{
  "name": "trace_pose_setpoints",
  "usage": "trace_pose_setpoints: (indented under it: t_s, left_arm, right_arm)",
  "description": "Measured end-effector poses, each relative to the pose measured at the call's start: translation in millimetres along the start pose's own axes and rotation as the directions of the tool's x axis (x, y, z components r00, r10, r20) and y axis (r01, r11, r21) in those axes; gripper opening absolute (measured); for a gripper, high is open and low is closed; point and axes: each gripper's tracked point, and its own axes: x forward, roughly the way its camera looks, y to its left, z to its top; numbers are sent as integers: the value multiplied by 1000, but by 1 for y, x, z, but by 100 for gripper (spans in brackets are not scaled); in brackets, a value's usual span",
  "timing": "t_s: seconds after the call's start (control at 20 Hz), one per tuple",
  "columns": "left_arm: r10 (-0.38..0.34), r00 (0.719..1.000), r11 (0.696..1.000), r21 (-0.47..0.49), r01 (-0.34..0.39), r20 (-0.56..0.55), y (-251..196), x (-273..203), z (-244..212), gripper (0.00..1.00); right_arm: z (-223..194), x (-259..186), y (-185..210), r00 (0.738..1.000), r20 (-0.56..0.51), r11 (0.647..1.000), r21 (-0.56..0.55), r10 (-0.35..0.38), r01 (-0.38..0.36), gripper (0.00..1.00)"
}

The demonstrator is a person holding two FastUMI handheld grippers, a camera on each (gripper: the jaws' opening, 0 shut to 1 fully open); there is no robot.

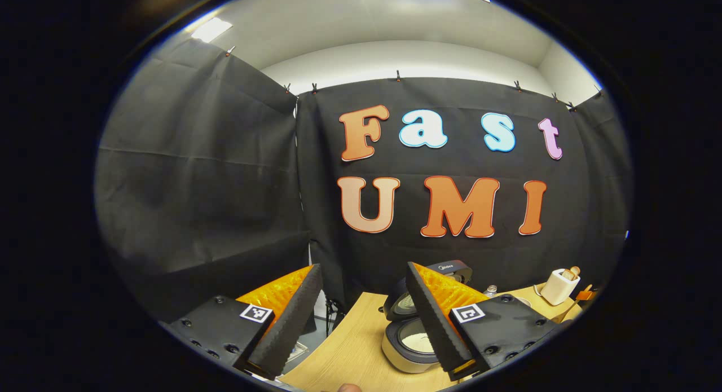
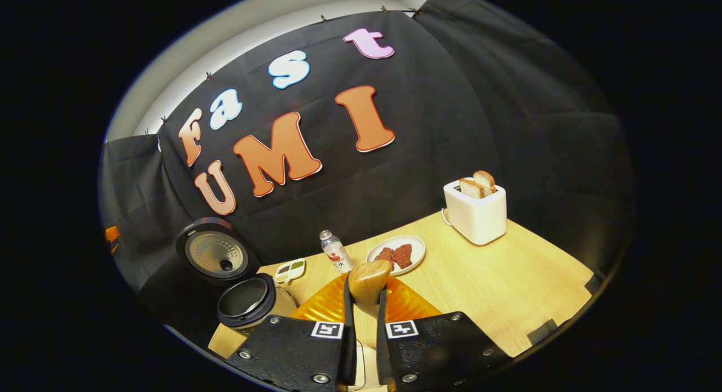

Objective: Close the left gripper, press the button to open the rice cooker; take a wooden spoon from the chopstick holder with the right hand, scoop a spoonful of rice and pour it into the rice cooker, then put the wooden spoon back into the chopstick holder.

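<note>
Two grippers: left gripper [image 1: 361, 318] fingers wide, empty; right gripper [image 2: 365, 330] fingers clamp wooden spoon [image 2: 368, 282]
spoon axis: forward along fingers, rounded bowl ahead
rice cooker [image 2: 248, 302]: round, lid up

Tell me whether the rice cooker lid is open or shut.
Open: the rice cooker has its lid swung up and back, leaving the inner pot exposed.

A white toaster [image 2: 475, 214] stands on the wooden desk [image 2: 507, 290] near the black cloth wall, with two slices of toast [image 2: 478, 184] sticking up from its slots. Beside it toward the middle lies a white plate [image 2: 414, 246] carrying reddish pieces of food [image 2: 396, 255]. A small clear bottle [image 2: 335, 252] stands upright just beyond, with a little white dish [image 2: 290, 270] of dark and green bits next to it.
</note>
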Motion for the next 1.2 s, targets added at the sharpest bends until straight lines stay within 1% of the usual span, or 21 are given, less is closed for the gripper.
trace_pose_setpoints:
  t_s: [0.15, 0.2, 0.3, 0.45, 0.5, 0.6, 0.65, 0.7, 0.8, 0.85, 0.9, 0.95, 1.0, 1.05, 1.1, 1.15, 1.2]
  left_arm:
    - [-1, 1000, 1000, 22, 1, 21, -11, -6, 6, 99]
    - [2, 1000, 1000, 30, -2, 23, -1, -3, 3, 100]
    - [5, 1000, 999, 42, -7, 26, -5, -5, 3, 100]
    - [13, 1000, 999, 42, -14, 18, -10, -5, -1, 99]
    - [12, 1000, 999, 42, -12, 10, -13, -6, -4, 100]
    - [11, 1000, 999, 51, -10, -7, -15, -7, -9, 98]
    - [12, 1000, 998, 56, -11, -11, -15, -9, -10, 99]
    - [13, 1000, 998, 62, -12, -11, -16, -9, -11, 99]
    - [15, 1000, 997, 72, -14, -10, -15, -11, -11, 99]
    - [12, 1000, 997, 72, -12, -10, -16, -10, -11, 99]
    - [10, 1000, 998, 70, -9, -10, -16, -11, -12, 98]
    - [8, 1000, 998, 66, -7, -11, -17, -11, -13, 98]
    - [4, 1000, 998, 60, -4, -10, -18, -11, -12, 98]
    - [0, 1000, 999, 55, 1, -10, -19, -11, -12, 98]
    - [-4, 1000, 999, 49, 5, -10, -19, -10, -12, 98]
    - [-9, 1000, 999, 46, 9, -12, -20, -9, -11, 98]
    - [-13, 1000, 999, 44, 13, -14, -21, -8, -12, 99]
  right_arm:
    - [-25, 12, -13, 999, -44, 1000, 15, -1, 2, 13]
    - [-32, 16, -17, 998, -55, 1000, 14, -5, 6, 13]
    - [-43, 21, -21, 997, -75, 1000, 27, 3, -1, 13]
    - [-59, 31, -25, 995, -95, 998, 67, 19, -13, 13]
    - [-64, 33, -26, 995, -100, 997, 76, 24, -17, 13]
    - [-74, 36, -32, 993, -115, 995, 93, 31, -21, 13]
    - [-78, 36, -33, 992, -122, 994, 101, 41, -29, 13]
    - [-73, 38, -37, 994, -99, 992, 121, 38, -26, 13]
    - [-72, 37, -45, 994, -102, 990, 143, 34, -19, 13]
    - [-72, 35, -50, 994, -107, 987, 159, 24, -6, 18]
    - [-73, 34, -57, 994, -112, 986, 166, 4, 14, 21]
    - [-73, 33, -65, 993, -113, 986, 161, -24, 42, 25]
    - [-72, 30, -69, 993, -111, 987, 151, -37, 54, 27]
    - [-70, 27, -72, 992, -114, 988, 143, -47, 63, 34]
    - [-69, 24, -76, 991, -116, 989, 129, -62, 77, 36]
    - [-68, 23, -81, 990, -116, 990, 105, -83, 95, 41]
    - [-63, 21, -86, 988, -108, 991, 74, -106, 114, 69]
